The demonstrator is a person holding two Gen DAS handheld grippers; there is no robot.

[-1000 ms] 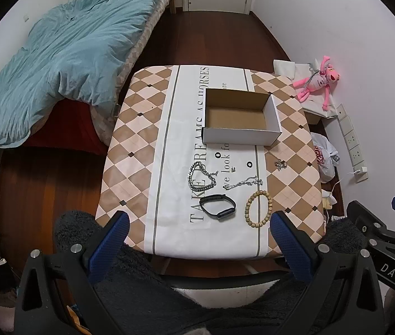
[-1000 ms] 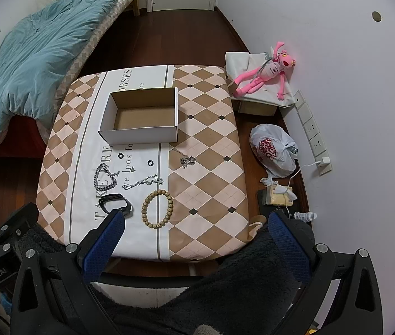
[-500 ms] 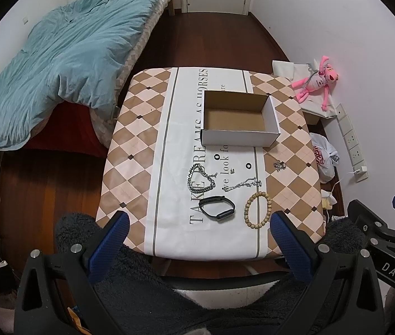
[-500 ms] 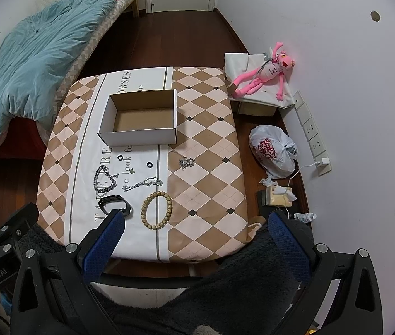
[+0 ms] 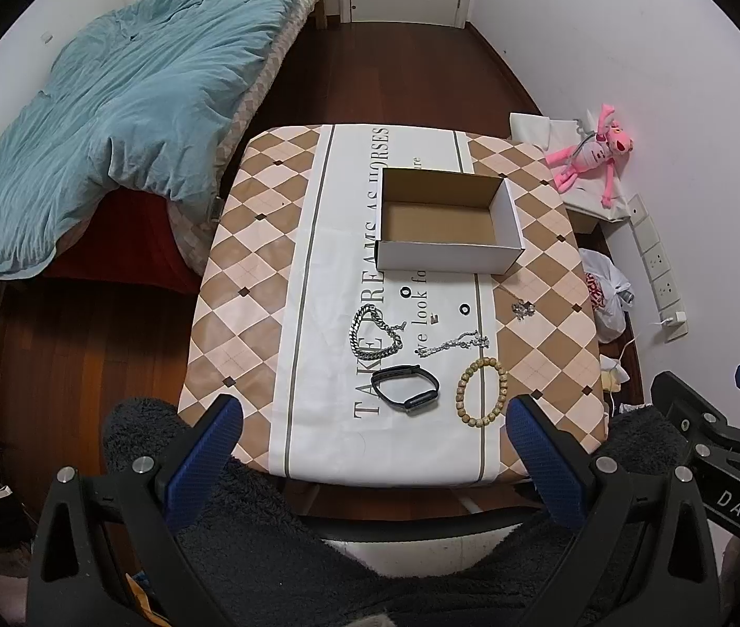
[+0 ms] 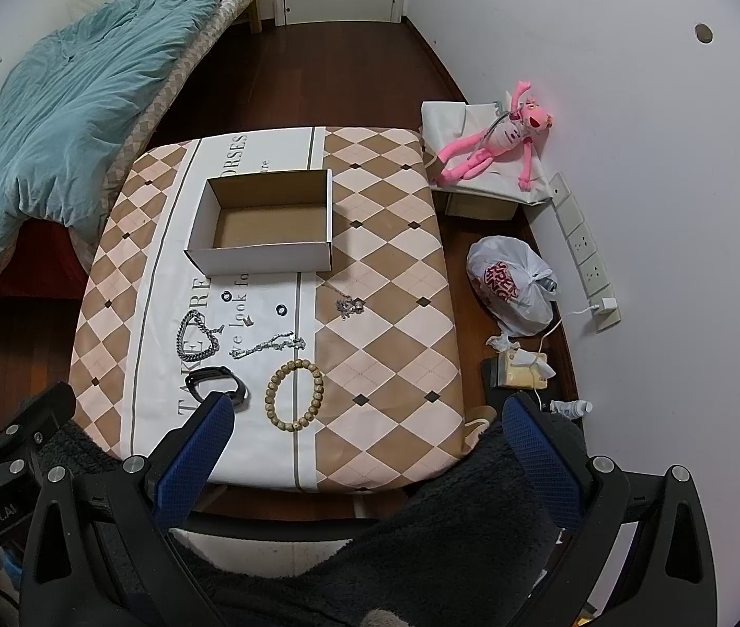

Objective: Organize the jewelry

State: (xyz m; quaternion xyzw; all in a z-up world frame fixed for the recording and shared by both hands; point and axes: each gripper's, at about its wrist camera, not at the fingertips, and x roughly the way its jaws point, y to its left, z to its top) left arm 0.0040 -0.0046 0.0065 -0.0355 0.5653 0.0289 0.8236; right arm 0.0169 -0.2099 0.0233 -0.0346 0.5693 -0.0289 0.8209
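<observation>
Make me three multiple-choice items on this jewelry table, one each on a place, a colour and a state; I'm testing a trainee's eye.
1. Where does the wooden bead bracelet lie?
A. Inside the box
B. On the tablecloth near the table's front edge
C. On the bed

2. What colour is the wristband beside it?
A. Black
B. Pink
C. White

3. What state is the cardboard box in?
A. Closed with a lid
B. Open and full of jewelry
C. Open and empty

Answers: 1 B, it rests on the cloth, apart from the box. 2 A, its strap is black. 3 C, only the bare brown floor shows inside.
</observation>
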